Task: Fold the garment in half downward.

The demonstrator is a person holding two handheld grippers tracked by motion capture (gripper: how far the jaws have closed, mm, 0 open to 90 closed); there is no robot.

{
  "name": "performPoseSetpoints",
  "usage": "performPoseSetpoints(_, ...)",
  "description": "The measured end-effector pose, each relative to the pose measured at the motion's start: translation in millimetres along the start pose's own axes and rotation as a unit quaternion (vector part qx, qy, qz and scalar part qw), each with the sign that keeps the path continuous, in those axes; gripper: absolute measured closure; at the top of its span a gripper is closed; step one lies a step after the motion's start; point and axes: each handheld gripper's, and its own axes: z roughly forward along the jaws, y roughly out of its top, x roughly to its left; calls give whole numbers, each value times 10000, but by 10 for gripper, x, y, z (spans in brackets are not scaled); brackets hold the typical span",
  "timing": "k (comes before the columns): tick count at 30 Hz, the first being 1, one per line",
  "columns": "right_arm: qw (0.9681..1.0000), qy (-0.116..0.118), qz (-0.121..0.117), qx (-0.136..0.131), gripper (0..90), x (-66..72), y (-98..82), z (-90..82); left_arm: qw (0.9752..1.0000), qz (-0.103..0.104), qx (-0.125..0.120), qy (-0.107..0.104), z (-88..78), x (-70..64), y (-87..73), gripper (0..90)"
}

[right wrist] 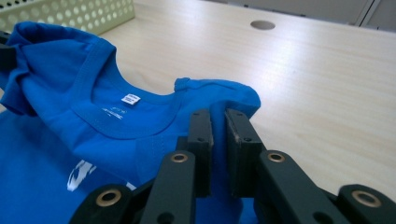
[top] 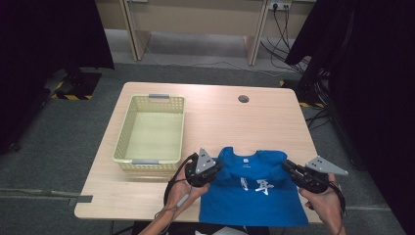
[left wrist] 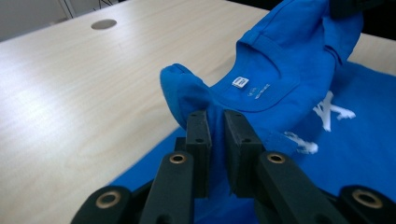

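A blue T-shirt [top: 252,193] with white print lies at the table's near edge, its lower part flat and its shoulders lifted. My left gripper [top: 217,169] is shut on the shirt's left shoulder; in the left gripper view the cloth [left wrist: 187,93] is pinched between the jaws [left wrist: 216,122]. My right gripper [top: 288,166] is shut on the other shoulder, and in the right gripper view blue fabric [right wrist: 219,93] bunches just past its jaws [right wrist: 217,122]. The neck opening with its white label [right wrist: 130,99] sags between the two grippers.
A pale yellow perforated basket [top: 128,128] stands on the wooden table [top: 235,117] at the left, close to the left gripper. A round cable hole [top: 243,99] sits near the far edge. Black curtains hang at both sides.
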Motion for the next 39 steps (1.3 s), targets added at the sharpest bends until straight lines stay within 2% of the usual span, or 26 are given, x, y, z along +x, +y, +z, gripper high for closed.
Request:
performPoseSetpoints(3,10000,-20,-25,46,812,35,-92,-33,9999,-5,113,-64,-29,-41,-96,797)
performPoseSetpoints(6,9998,-44,-53,201,809,79,-237,-62,9994,42,307,-122,-28,-86,-210,785)
performPoseSetpoints(7,9995,-64,-43,297,803,80,-318,-71,9990,82,415,-110,-18,-110,-278,769)
performPoseSetpoints(10,9990,-111,-2,434,795,57,-404,-60,9982,140,578,-59,-1,-126,-374,747)
performPoseSetpoints(14,9977,-109,21,664,766,29,-493,-13,9975,98,693,-52,27,-129,-440,709)
performPoseSetpoints(16,9972,-139,11,732,747,24,-514,11,9970,141,755,-33,40,-141,-446,692)
performPoseSetpoints(22,9948,-250,-101,985,689,24,-491,73,9970,143,751,72,69,-112,-454,651)
performPoseSetpoints(27,9926,-413,-212,1125,651,0,-403,183,9969,14,774,159,145,10,-416,637)
performPoseSetpoints(31,9928,-496,-97,1085,634,-79,-348,308,9966,-142,787,191,194,107,-395,617)
performPoseSetpoints(34,9933,-513,11,1039,619,-116,-324,372,9961,-246,807,249,189,132,-392,571)
performPoseSetpoints(36,9929,-576,60,1037,581,-107,-317,382,9960,-277,794,287,176,133,-376,514)
performPoseSetpoints(39,9937,-609,168,931,515,-107,-310,352,9968,-407,644,243,148,133,-324,431)
